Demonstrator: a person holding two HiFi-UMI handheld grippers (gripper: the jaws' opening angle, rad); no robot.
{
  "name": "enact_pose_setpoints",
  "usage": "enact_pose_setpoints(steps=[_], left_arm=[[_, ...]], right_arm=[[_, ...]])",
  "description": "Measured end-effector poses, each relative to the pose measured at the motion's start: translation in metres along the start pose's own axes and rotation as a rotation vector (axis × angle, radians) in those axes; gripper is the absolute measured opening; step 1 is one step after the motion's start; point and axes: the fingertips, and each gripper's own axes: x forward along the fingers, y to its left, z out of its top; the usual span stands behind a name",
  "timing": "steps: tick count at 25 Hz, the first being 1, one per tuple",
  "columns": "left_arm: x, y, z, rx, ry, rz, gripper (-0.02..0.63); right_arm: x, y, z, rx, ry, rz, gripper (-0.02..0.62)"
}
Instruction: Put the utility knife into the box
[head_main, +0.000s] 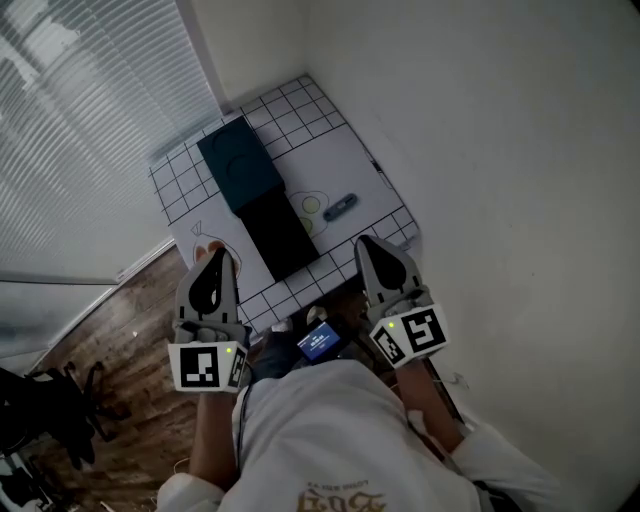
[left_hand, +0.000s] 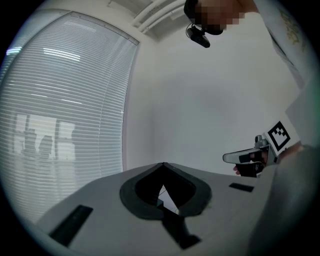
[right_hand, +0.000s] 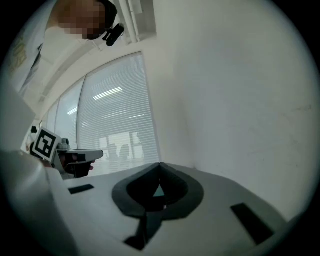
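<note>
Grid-edged mat (head_main: 352, 158) w/ slim bluish utility knife (head_main: 340, 207)

White top (head_main: 330, 440) with gold print; grey left hand-held gripper (head_main: 214, 258) and right hand-held gripper (head_main: 370, 245) carry marker cubes (head_main: 208, 367)

A gridded mat (head_main: 285, 115) is lying at centre, blinds (head_main: 80, 120) hanging at ten o'clock, wood floor (head_main: 120, 340) showing at eight, a small screen (head_main: 320, 342) glowing at six, white wall (head_main: 500, 150) filling three.
</note>
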Motion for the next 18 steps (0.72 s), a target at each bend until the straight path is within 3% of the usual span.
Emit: enact_pose_setpoints(steps=[8,18], left_arm=[[0.031,0.021,-0.014,-0.012,0.023,-0.009,0.008],[0.064,0.030,-0.053,-0.031,0.100,-0.068,0.008]], right_arm=[[0.031,-0.011,-0.016,-0.035,0.069,-0.070,0.006],[0.064,-0.036,-0.050,0.019,0.160,-0.137,0.006]])
